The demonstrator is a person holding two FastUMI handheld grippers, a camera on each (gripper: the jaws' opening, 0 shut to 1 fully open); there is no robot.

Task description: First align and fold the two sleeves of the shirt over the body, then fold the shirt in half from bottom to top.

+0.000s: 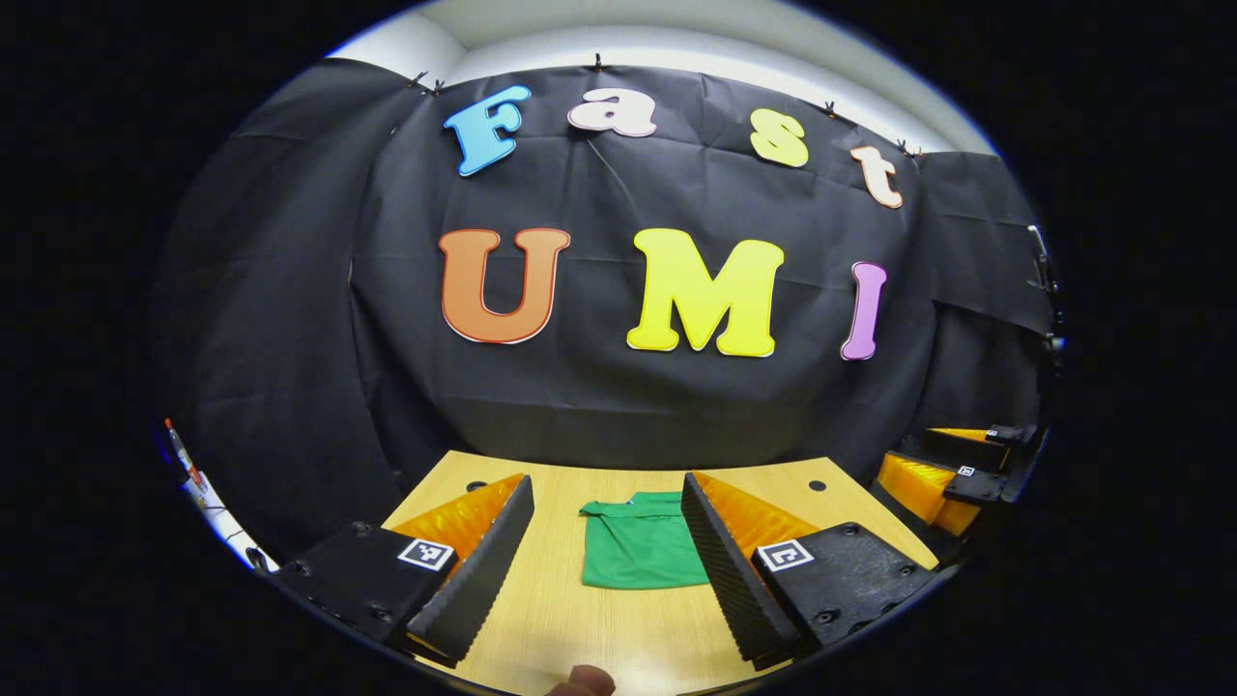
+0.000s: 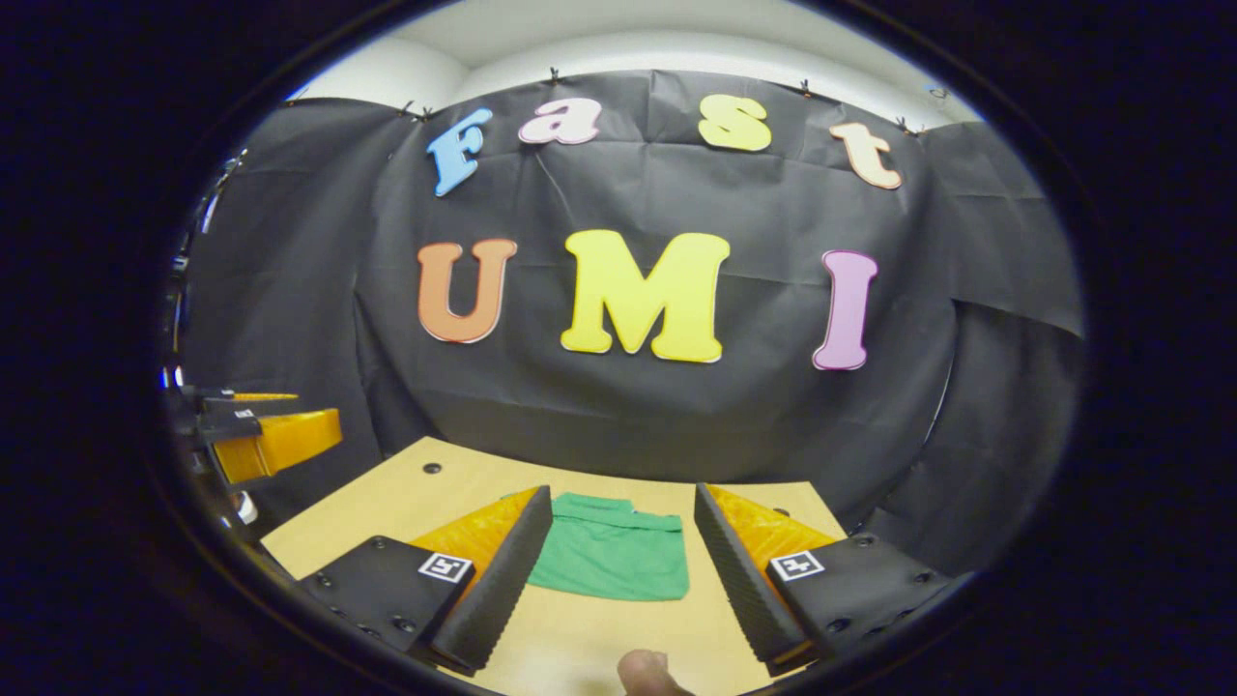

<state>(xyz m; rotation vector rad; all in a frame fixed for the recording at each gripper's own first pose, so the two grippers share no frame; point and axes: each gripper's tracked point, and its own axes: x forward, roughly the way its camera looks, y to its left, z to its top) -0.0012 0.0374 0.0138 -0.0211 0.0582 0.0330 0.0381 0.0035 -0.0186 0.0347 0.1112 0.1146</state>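
Observation:
A green shirt (image 1: 641, 546) lies folded into a compact rectangle on the light wooden table (image 1: 570, 619), collar toward the far wall. My left gripper (image 1: 609, 527) hovers open above the table's near side, the shirt framed between its fingers at a distance. In the right gripper view the same folded shirt (image 2: 609, 559) lies ahead, and my right gripper (image 2: 623, 536) is open too, holding nothing. The right gripper (image 1: 952, 478) shows at the right edge of the left gripper view; the left gripper (image 2: 261, 435) shows at the left edge of the right gripper view.
Black cloth walls close the booth behind and beside the table. Small round holes (image 1: 818, 485) mark the table's far corners. A fingertip (image 1: 580, 681) shows at the bottom edge of the left gripper view, and another fingertip (image 2: 647, 672) in the right gripper view.

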